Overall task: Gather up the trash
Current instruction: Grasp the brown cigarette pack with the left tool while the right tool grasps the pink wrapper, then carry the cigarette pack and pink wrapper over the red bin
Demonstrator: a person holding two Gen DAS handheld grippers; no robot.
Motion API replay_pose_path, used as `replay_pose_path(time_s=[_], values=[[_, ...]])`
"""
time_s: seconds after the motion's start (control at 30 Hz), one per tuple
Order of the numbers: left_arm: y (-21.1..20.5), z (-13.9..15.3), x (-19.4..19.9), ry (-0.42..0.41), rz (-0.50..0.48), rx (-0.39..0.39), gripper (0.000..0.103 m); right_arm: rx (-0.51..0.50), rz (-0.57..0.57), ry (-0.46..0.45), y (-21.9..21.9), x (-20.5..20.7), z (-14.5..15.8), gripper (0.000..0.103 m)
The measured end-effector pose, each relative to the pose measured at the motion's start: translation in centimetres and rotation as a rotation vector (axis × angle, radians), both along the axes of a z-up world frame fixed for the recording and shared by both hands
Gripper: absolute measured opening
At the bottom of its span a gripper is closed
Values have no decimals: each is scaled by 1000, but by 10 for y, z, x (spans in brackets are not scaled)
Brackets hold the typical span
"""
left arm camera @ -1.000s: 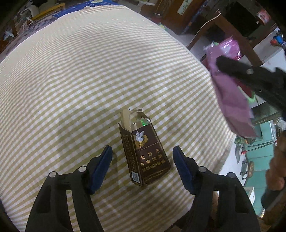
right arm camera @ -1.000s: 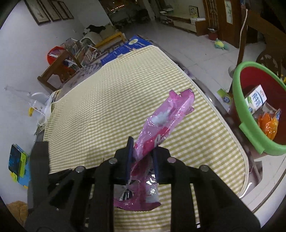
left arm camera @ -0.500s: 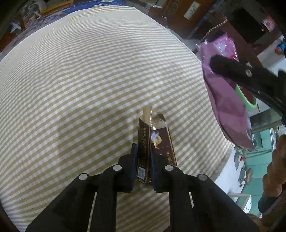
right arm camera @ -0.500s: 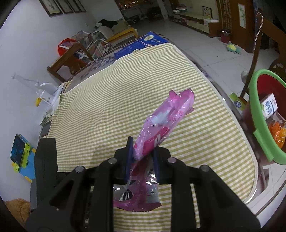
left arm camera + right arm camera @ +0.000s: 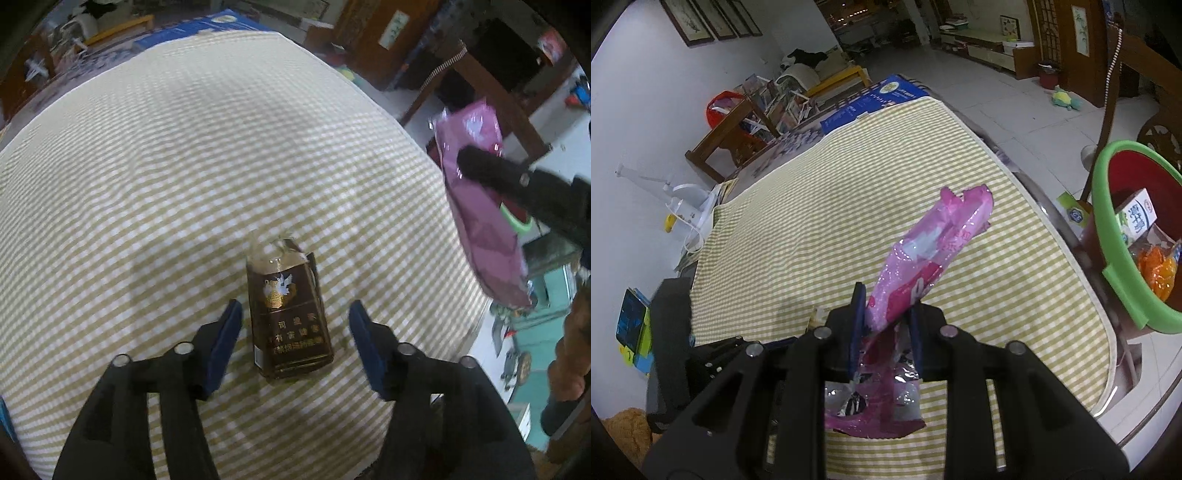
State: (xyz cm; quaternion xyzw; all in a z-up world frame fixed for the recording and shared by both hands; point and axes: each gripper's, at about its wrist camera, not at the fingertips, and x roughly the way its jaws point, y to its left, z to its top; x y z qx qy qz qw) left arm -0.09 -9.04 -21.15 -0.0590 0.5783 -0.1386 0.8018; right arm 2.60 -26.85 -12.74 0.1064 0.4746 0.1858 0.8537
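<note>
A dark brown cigarette pack with a torn-open top lies flat on the yellow checked tablecloth. My left gripper straddles it; its jaws are opening and the blue pads stand clear of the pack on both sides. My right gripper is shut on a crumpled pink plastic wrapper, held up above the cloth. The left wrist view shows that same wrapper hanging at the right, near the table's edge.
A red bucket with a green rim stands past the table's right edge, with a milk carton and an orange wrapper in it. A blue box lies at the far end. Chairs and clutter surround the table.
Half a second ago the left jaws were shut on the pack, which stood on its edge. Now they are apart and the pack lies flat. The right gripper still holds the wrapper.
</note>
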Motion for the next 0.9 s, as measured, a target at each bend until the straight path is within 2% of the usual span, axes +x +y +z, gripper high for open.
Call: replay_pose_path(time_s=[0.13,0.23,0.27,0.3,0.4,0.63,0.9], values=[[-10,-14,14,26,1,39,64,5,-17,0,-8,0,0,23],[-13,-20,18,30,10,59,55,7,-25,4,-11,1,-1,23],[-14,-20,20,28,4,67,46,8,-25,5,-11,2,-1,23],[-15,-20,22,26,4,64,41,10,-26,5,-12,3,-1,23],[-11,-15,23,18,39,41,40,14,-19,3,-11,5,0,23],[2,22,36,-72,114,12,39,18,12,-23,-5,9,7,23],[-1,72,58,-197,142,-41,39,3,-7,-79,-15,11,25,25]])
